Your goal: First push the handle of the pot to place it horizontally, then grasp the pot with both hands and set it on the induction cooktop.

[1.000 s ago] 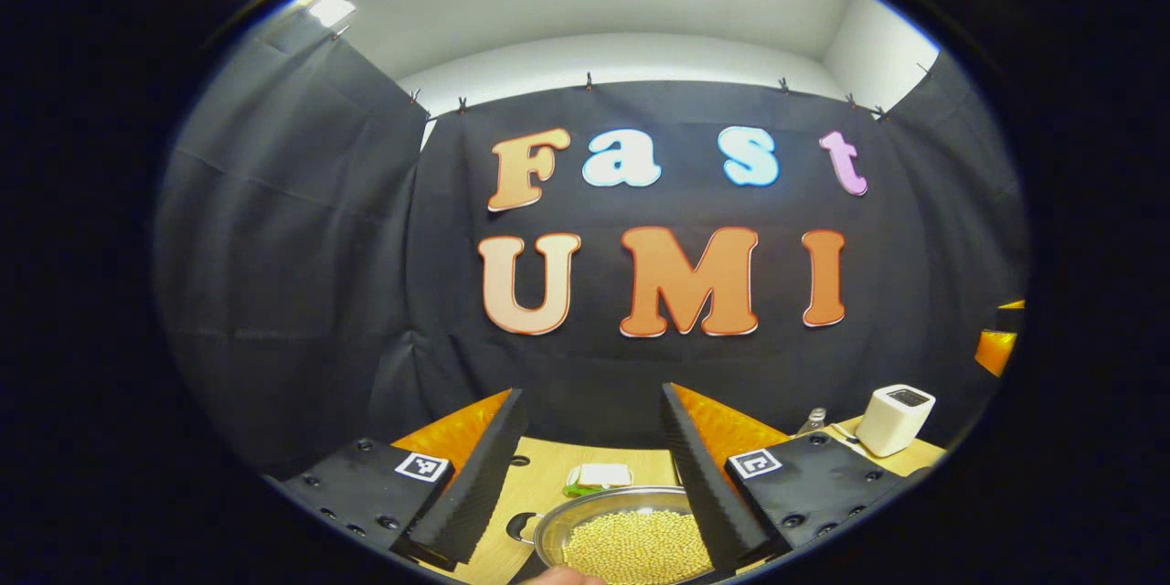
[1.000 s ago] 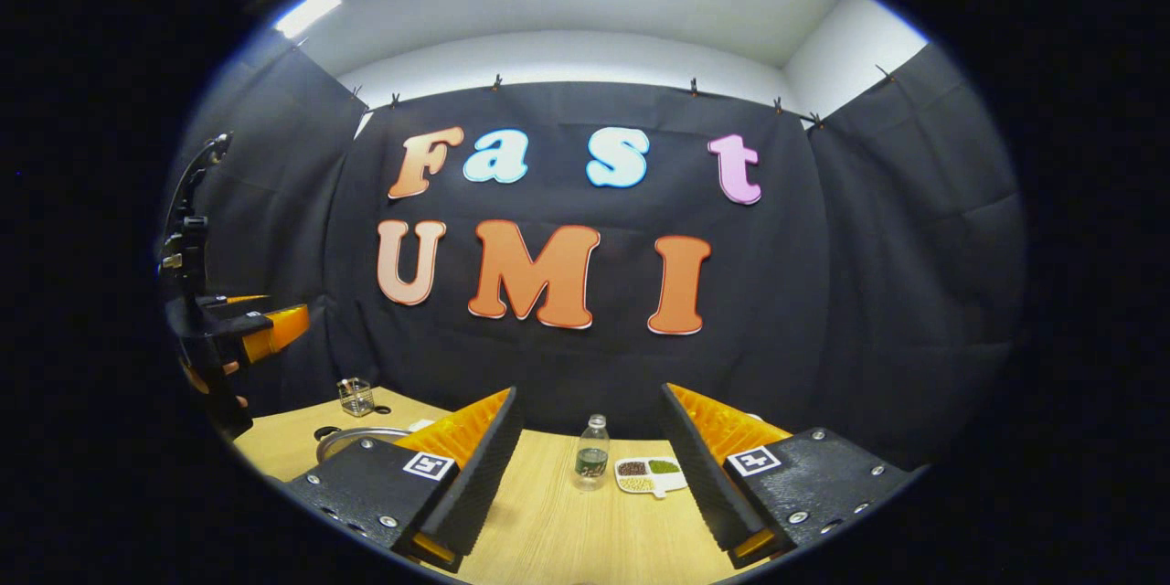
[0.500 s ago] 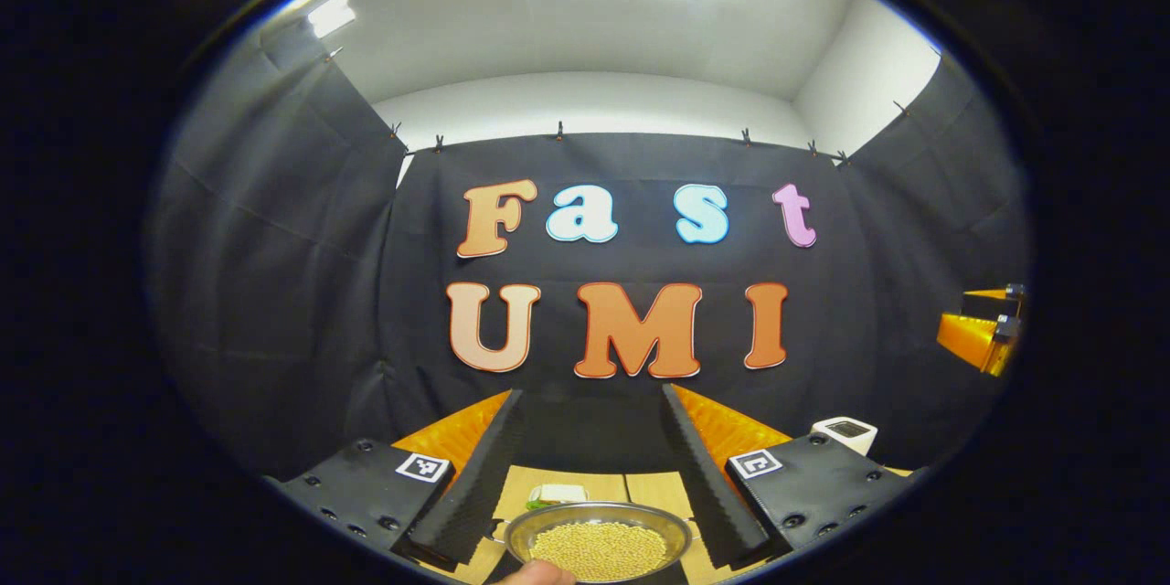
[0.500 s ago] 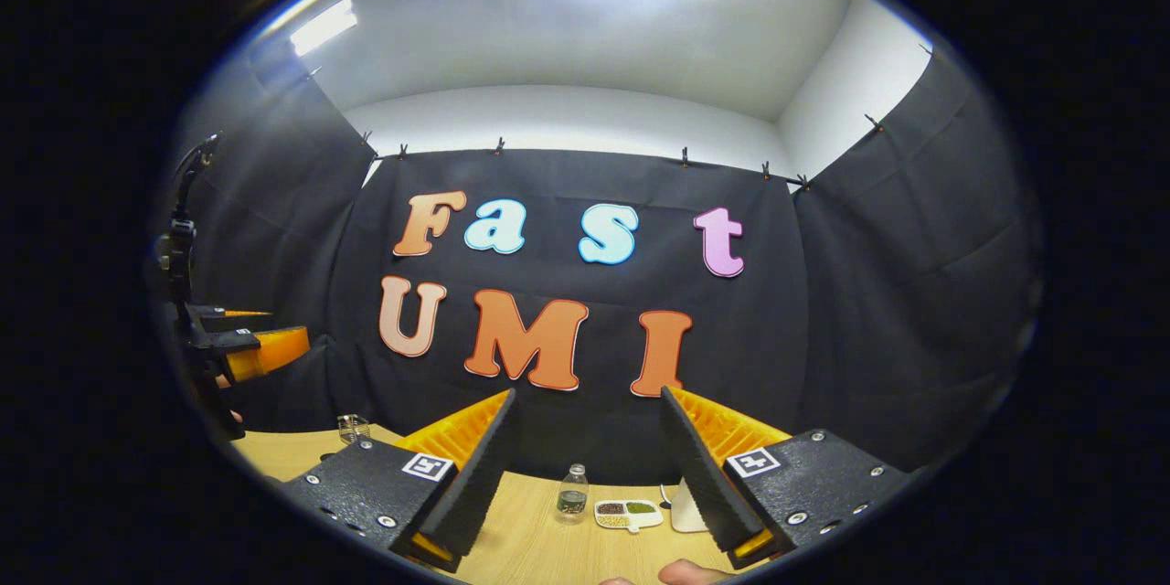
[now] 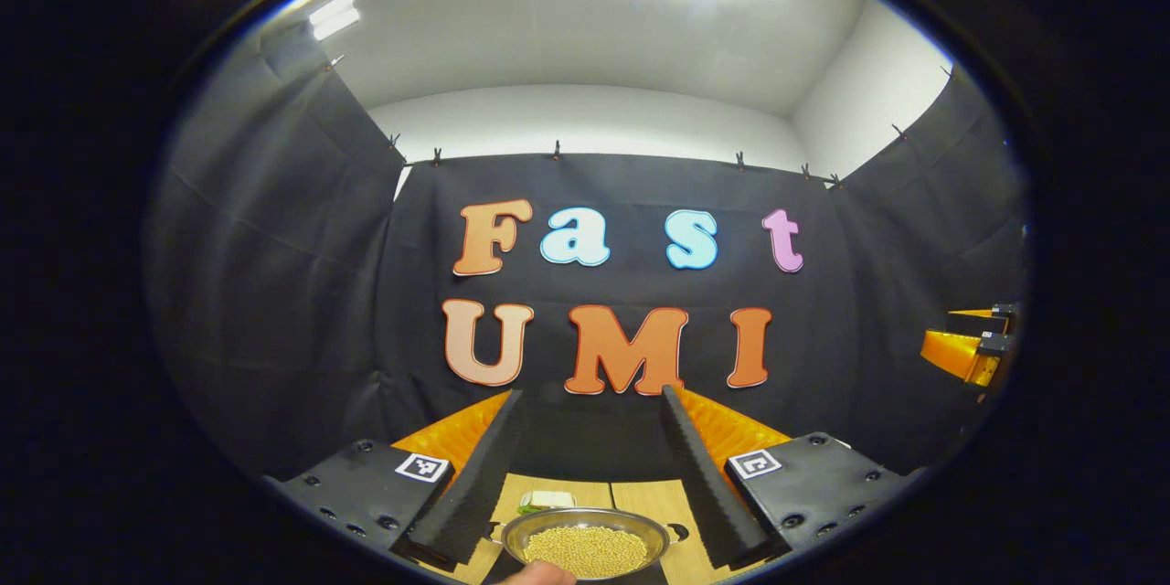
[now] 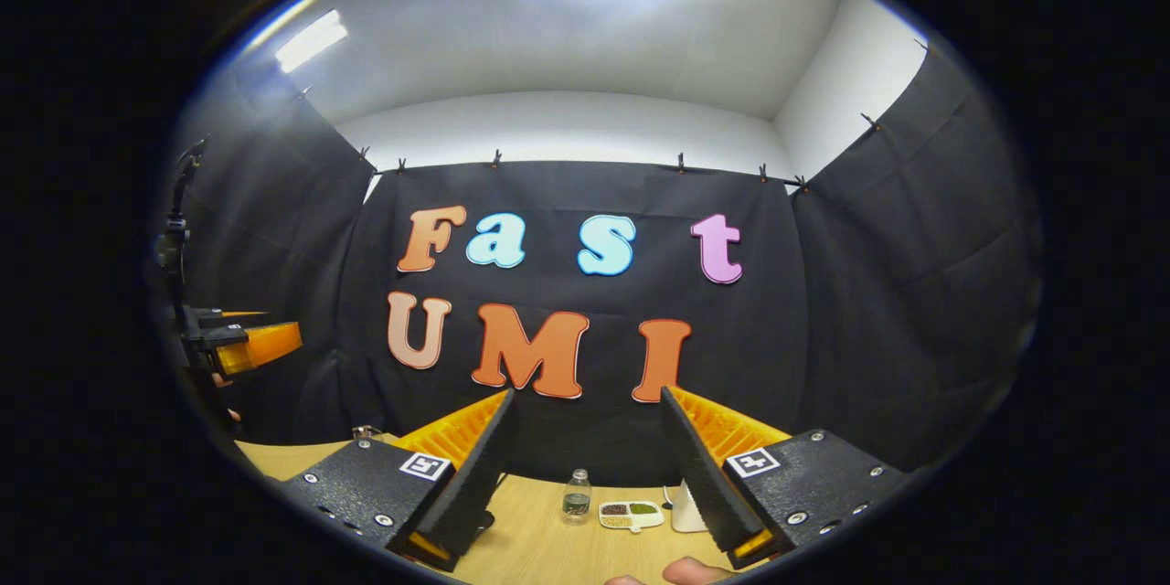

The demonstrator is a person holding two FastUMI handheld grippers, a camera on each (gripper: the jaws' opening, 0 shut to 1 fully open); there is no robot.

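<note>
A metal pot holding yellow beans sits low in the left gripper view, on the wooden table. A small black loop handle sticks out on its right side. My left gripper is open above and short of the pot, touching nothing. A fingertip shows at the lower edge. My right gripper is open too, with nothing between its fingers. Each gripper appears far off in the other's view: the right gripper at the right edge, the left gripper at the left edge.
Behind the pot lies a small white and green item. In the right gripper view a small bottle, a divided dish of beans and a white object stand on the table. A person's fingers show at the bottom.
Both views have tipped upward and drawn back: the pot and the table items sit lower and smaller. The white box at the right has left the left gripper view. Both grippers stayed open.
</note>
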